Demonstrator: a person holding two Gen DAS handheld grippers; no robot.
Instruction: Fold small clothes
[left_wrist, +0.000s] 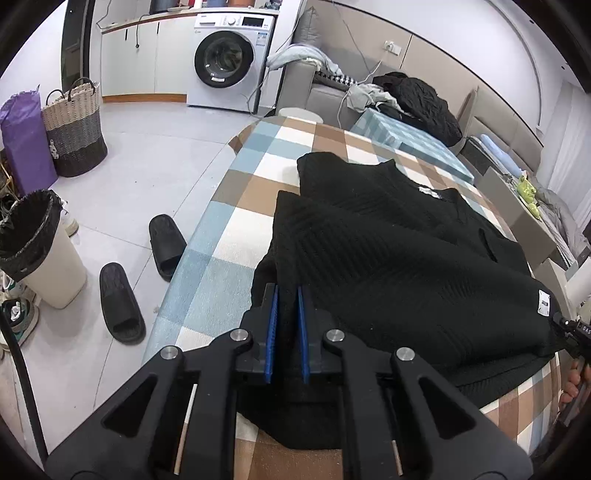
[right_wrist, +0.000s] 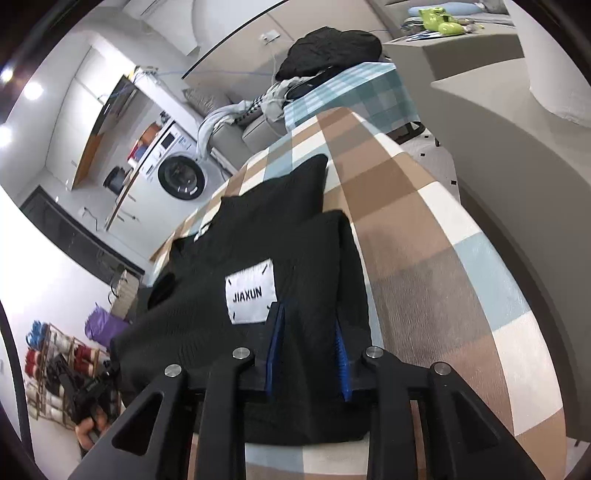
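The black knit garment (left_wrist: 388, 258) lies partly folded on the checked table (left_wrist: 236, 229), its near hem doubled over, the left tongs (left_wrist: 287, 295) pinching its near-left corner and the right tongs (right_wrist: 308, 332) spread over its near-right corner, apparently letting go.

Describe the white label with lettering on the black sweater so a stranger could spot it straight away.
Find the checked cloth in brown, white and pale blue, and the black sweater lying on it. On the sweater's near end, by the right gripper, sits a white patch reading JIAXUN in black, tacked at its corners. The other white tag at the neckline is far smaller.
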